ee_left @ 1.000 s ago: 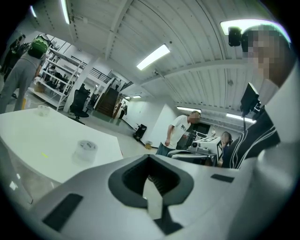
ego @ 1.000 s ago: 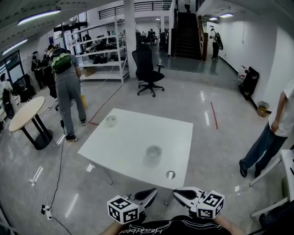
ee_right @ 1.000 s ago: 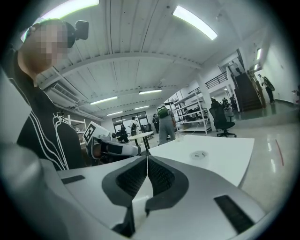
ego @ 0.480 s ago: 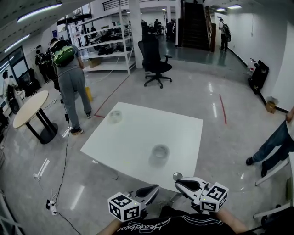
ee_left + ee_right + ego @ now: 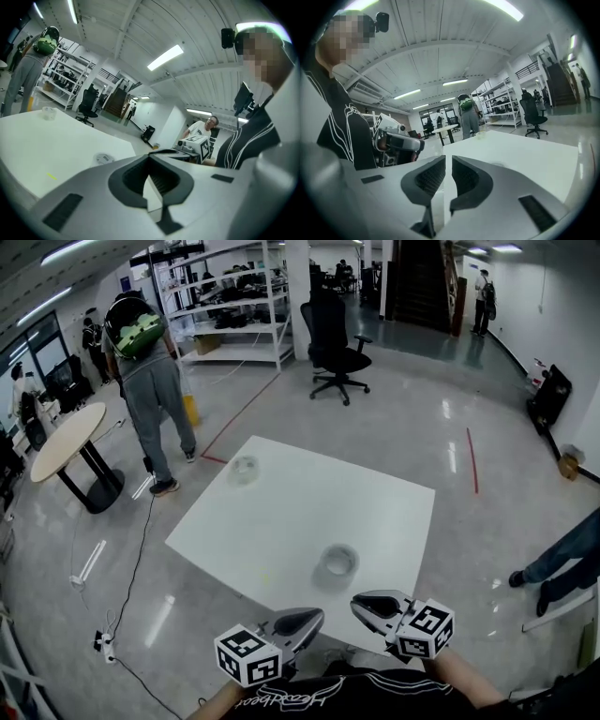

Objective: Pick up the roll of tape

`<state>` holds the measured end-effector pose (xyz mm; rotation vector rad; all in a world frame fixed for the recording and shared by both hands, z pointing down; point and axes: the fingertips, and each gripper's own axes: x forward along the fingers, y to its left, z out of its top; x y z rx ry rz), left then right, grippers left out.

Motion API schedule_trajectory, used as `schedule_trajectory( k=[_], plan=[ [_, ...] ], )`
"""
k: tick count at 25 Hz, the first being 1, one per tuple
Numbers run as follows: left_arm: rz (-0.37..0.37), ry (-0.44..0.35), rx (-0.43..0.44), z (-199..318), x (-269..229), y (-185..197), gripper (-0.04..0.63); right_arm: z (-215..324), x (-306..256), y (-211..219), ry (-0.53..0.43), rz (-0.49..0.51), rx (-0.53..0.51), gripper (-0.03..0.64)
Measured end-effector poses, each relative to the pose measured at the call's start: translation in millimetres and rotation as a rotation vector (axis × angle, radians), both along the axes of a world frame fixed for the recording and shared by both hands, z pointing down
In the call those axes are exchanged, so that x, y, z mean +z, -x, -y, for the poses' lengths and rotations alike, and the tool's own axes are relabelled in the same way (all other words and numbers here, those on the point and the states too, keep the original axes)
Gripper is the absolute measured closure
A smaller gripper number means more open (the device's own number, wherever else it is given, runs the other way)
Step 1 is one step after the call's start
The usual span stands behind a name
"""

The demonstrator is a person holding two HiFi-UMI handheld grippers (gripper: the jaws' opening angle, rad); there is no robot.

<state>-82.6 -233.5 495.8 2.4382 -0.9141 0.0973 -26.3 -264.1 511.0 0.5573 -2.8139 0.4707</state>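
A clear roll of tape (image 5: 337, 562) lies flat on the white table (image 5: 281, 512), close to its near edge. A second clear roll (image 5: 245, 468) sits at the far left corner and shows small in the left gripper view (image 5: 48, 112). My left gripper (image 5: 314, 618) hovers at the near edge with its jaws together and nothing in them. Just short of the near roll and a little to its right, my right gripper (image 5: 361, 602) is opening, with a thin slit between its jaws and nothing in it.
A person with a green backpack (image 5: 141, 329) stands beyond the table's left corner, next to a round wooden table (image 5: 66, 442). A black office chair (image 5: 337, 348) and shelving stand farther back. Another person's legs (image 5: 562, 563) show at the right. A cable runs across the floor at left.
The table has drawn nearer in the head view. Both grippers have come forward to its near edge, and the near roll now lies just ahead of them.
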Motion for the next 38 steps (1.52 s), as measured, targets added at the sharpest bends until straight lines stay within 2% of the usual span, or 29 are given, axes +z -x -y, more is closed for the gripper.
schedule_trajectory(
  k=[2,7,13,16,22,28,38],
  plan=[
    [0.004,0.014,-0.005,8,3,3,0.592,12,10,7,-0.022,-0.064,-0.03,0.583],
    [0.008,0.032,-0.034,23,12,12,0.592,38,48,24,-0.089,-0.256,-0.131,0.501],
    [0.005,0.063,-0.057,34,25,20,0.592,69,102,33,-0.238,-0.549,-0.225,0.48],
    [0.004,0.074,-0.067,35,29,21,0.592,74,128,33,-0.264,-0.658,-0.281,0.473],
    [0.007,0.098,-0.08,36,39,25,0.592,80,155,43,-0.276,-0.738,-0.351,0.469],
    [0.009,0.096,-0.097,39,37,28,0.592,81,167,41,-0.342,-0.839,-0.416,0.479],
    [0.006,0.102,-0.116,42,38,33,0.592,81,169,42,-0.273,-0.887,-0.501,0.517]
  ],
)
